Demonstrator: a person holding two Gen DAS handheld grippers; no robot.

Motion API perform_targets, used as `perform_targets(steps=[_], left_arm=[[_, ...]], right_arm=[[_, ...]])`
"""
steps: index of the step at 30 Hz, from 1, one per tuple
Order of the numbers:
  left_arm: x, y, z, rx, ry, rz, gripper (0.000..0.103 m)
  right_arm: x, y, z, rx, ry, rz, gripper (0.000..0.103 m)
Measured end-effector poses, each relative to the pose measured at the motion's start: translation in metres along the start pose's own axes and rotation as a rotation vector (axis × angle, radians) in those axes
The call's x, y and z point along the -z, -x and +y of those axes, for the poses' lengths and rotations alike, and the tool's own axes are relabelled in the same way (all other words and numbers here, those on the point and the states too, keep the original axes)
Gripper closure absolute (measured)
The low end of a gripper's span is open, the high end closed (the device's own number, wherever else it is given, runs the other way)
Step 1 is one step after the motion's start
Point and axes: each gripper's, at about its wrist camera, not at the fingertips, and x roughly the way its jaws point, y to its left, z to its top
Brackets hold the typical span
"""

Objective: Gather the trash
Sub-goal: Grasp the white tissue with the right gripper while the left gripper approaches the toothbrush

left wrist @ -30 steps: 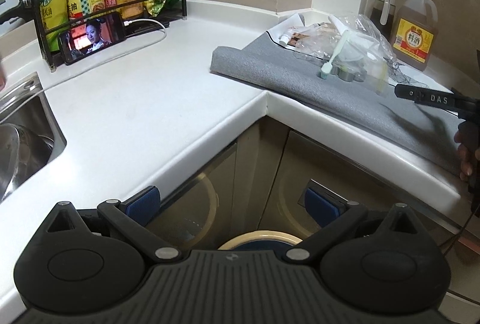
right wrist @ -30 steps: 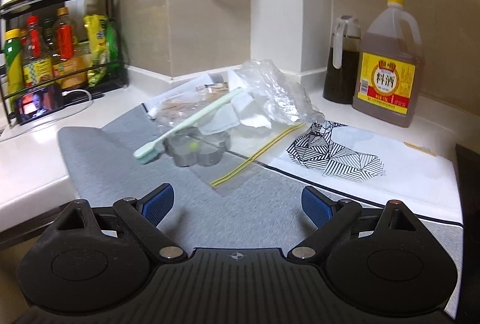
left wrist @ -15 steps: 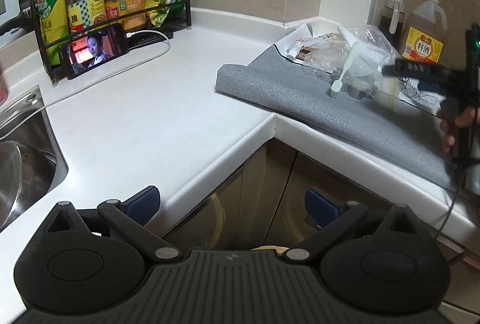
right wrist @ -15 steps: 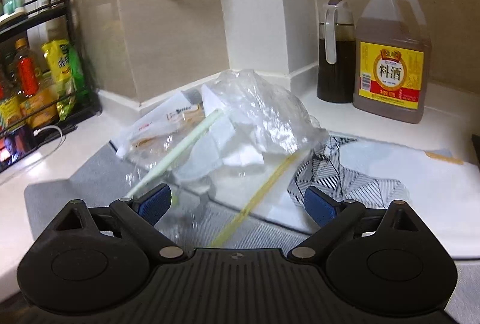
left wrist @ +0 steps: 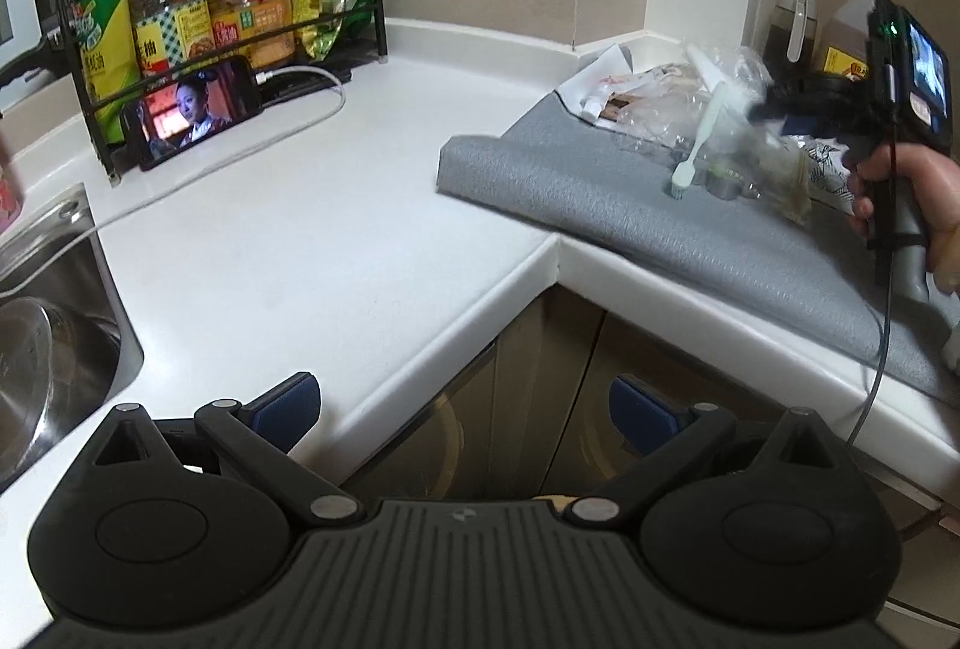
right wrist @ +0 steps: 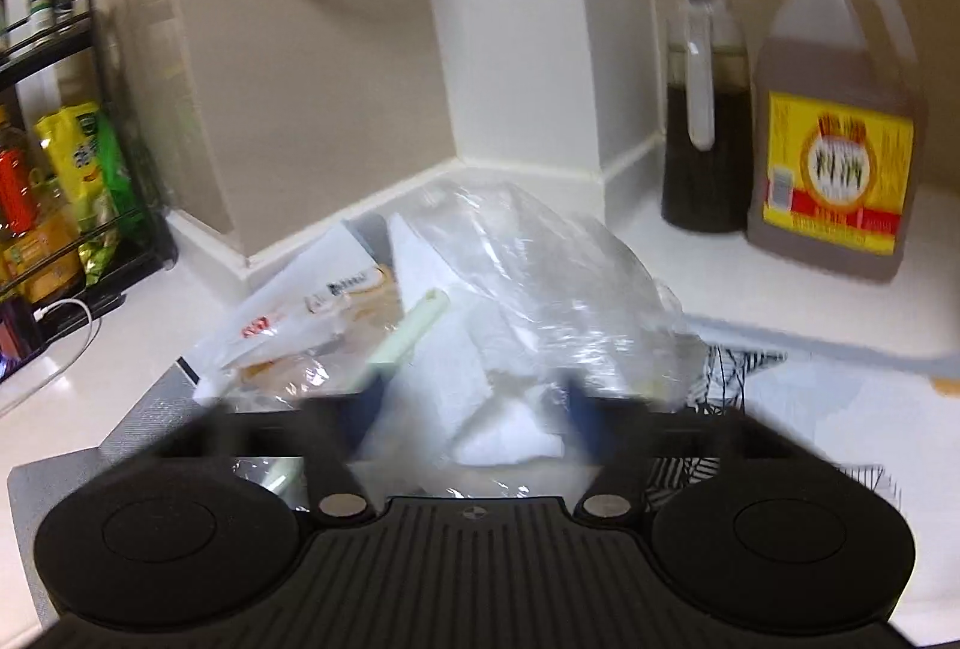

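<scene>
Two bottles stand at the back edge of the white worktop (left wrist: 300,229) by the wall: a clear jug with a yellow cap (right wrist: 834,132), mostly full of brown liquid, and a slimmer handled bottle (right wrist: 705,132) of dark liquid. Across the corner, a black wire rack (left wrist: 378,6) holds oil and sauce bottles and a yellow-green packet, and the steel sink (left wrist: 114,301) at the worktop's left edge holds a steel pot (left wrist: 36,367). The trash lies heaped at the far corner of a grey padded mat (left wrist: 570,193): a crumpled clear plastic zip bag (right wrist: 540,277) with folded white paper (right wrist: 456,349) inside, and a printed wrapper (right wrist: 288,325) beside it. A pale green toothbrush (left wrist: 699,138) leans on the heap, its long axis running from the wall corner toward the mat's front edge, bristle head down on the mat near a small metal cutter (left wrist: 726,184), handle end raised. The right gripper (right wrist: 471,409), held in a hand (left wrist: 900,193), has just been closing, its blurred fingers on either side of the bag and paper; whether they press it I cannot tell. The left gripper (left wrist: 462,409) is spread wide and empty, beyond the worktop's front corner.
</scene>
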Motion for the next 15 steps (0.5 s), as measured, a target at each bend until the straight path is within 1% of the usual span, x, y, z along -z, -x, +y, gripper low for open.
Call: perform_targets(steps=[1, 3, 6, 11, 15], left_arm=[[-0.002, 0.001, -0.002, 0.0, -0.002, -0.004, 0.0], [-0.006, -0.001, -0.006, 0.006, -0.009, -0.005, 0.0], [-0.013, -0.005, -0.016, 0.022, -0.023, -0.012, 0.0], [-0.026, -0.012, -0.037, 0.068, -0.035, -0.031, 0.0], [-0.042, -0.021, -0.052, 0.109, -0.036, -0.05, 0.0]], right_arm=[[0.002, 0.005, -0.006, -0.009, -0.019, -0.007, 0.097], [0.007, 0.018, -0.013, -0.015, -0.026, -0.026, 0.1], [0.019, 0.05, -0.023, -0.035, -0.017, -0.065, 0.1], [0.044, 0.105, -0.039, -0.036, -0.032, -0.104, 0.1], [0.06, 0.128, -0.047, -0.025, -0.014, -0.122, 0.099]])
